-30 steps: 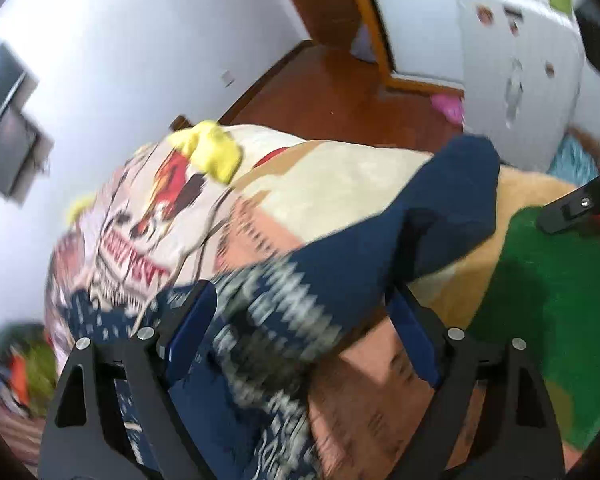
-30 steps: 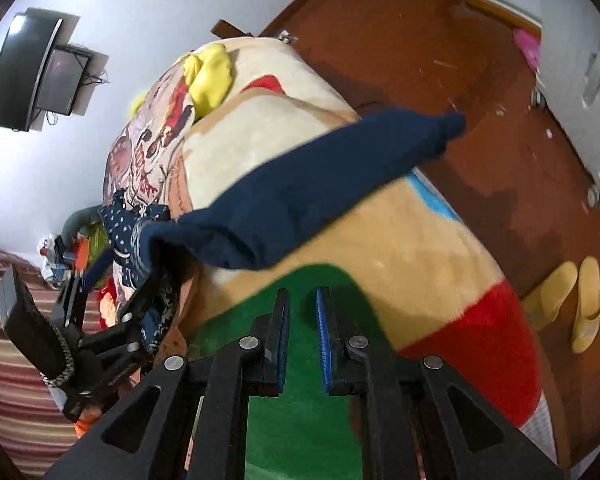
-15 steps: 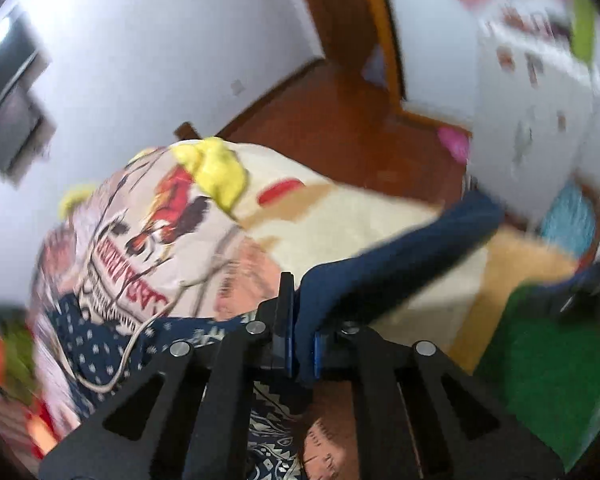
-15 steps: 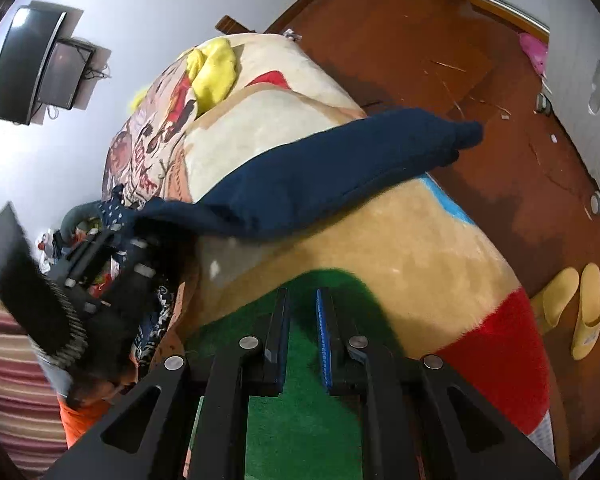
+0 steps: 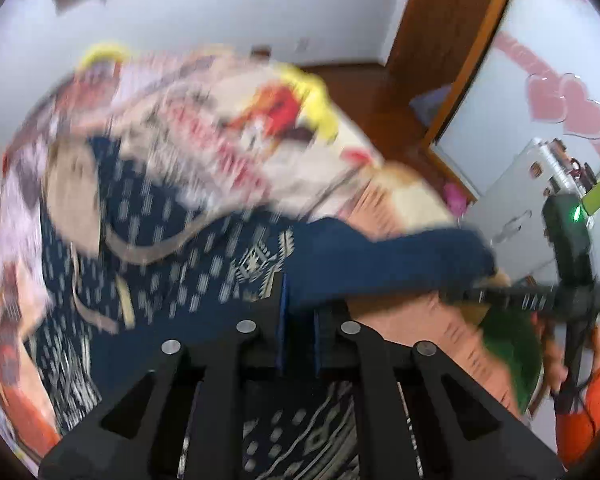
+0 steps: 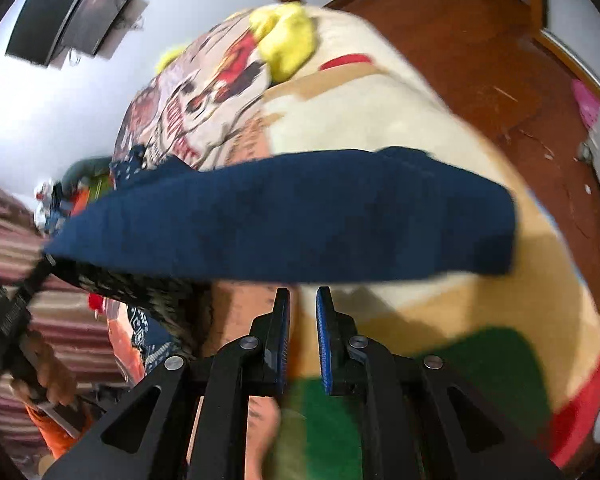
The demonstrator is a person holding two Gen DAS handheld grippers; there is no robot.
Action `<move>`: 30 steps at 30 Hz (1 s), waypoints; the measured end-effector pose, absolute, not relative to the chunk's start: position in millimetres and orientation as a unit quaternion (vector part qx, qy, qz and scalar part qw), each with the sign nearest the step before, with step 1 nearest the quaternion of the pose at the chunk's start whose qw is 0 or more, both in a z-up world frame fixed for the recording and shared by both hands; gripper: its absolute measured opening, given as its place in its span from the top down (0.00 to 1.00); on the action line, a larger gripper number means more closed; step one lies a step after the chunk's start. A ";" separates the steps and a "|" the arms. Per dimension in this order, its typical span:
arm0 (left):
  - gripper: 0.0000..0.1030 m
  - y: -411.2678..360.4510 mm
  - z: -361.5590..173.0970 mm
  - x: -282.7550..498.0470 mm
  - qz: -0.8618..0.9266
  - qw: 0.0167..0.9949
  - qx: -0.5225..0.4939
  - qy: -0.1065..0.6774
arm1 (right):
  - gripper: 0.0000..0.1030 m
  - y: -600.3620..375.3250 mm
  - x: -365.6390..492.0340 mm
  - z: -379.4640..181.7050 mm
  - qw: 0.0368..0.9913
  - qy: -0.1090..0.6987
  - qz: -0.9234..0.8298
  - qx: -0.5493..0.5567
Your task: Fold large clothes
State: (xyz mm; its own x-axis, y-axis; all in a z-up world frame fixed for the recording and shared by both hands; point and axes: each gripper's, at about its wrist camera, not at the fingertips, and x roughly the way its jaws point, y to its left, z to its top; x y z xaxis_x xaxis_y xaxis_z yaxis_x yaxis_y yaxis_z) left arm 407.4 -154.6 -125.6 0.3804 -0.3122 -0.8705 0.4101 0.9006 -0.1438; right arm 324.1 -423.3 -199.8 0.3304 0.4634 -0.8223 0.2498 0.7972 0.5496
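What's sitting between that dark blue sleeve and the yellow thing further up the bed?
In the right wrist view, only the blanket shows between the navy sleeve and the yellow thing: a cream patch with a red stripe and cartoon print. Nothing else lies there.

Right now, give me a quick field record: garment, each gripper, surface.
garment: navy sweater, sleeve stretched out over the bed
left gripper: jaws shut on the sweater at the sleeve's base
right gripper: jaws nearly closed with a narrow gap, nothing between them, just below the sleeve
surface: patterned blanket on the bed
blur: heavy in the left wrist view
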 end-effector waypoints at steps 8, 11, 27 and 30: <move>0.47 -110.1 -172.0 392.1 -0.196 0.788 0.058 0.581 | 0.91 -372.9 342.6 -196.6 0.762 0.584 0.098 0.261; 0.44 -121.1 -156.4 385.1 -0.195 0.794 0.088 0.568 | 0.91 -375.0 334.9 -191.7 0.768 0.581 0.093 0.251; 0.16 -333.1 -163.4 394.8 -0.317 0.761 0.184 0.535 | 0.91 -469.6 241.0 -142.9 0.817 0.512 0.017 0.265; 0.20 -357.0 -190.1 399.0 -0.295 0.760 0.227 0.533 | 0.91 -483.1 221.8 -146.5 0.813 0.512 0.005 0.275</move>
State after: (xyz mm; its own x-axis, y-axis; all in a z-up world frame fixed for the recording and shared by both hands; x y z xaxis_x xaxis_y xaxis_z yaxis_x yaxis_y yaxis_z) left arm 399.0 -357.0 -190.1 0.2574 -0.2059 -0.9441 0.6909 0.7222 0.0308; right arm 221.8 -483.1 -146.5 0.4750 0.2894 -0.8310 0.2747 0.8484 0.4524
